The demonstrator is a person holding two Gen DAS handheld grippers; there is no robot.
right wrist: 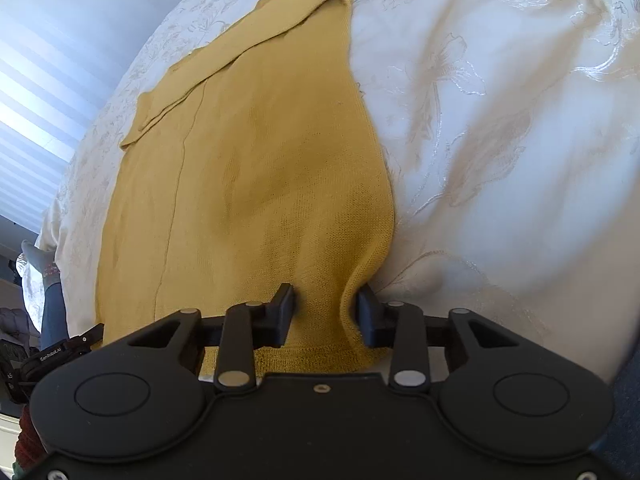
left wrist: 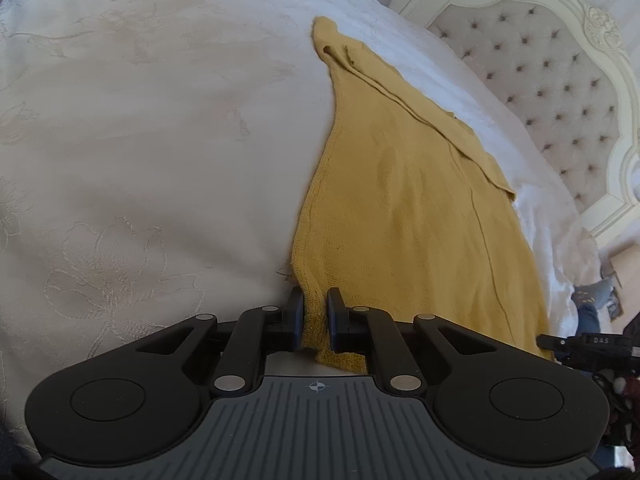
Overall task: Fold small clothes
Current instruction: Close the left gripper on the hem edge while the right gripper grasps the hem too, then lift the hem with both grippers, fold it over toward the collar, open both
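yellow knit sweater (left wrist: 400, 208): soft, light, limp | hold: hem corners | left gripper (left wrist: 316, 312) jaws pinching hem | right gripper (right wrist: 325, 312) jaws narrow, fabric bunched between

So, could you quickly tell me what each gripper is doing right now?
Left gripper: closed on the near hem of the yellow garment.
Right gripper: partly closed around the garment's near corner; a firm grip cannot be told.

Both wrist views close, sharing garment (left wrist: 400, 200)
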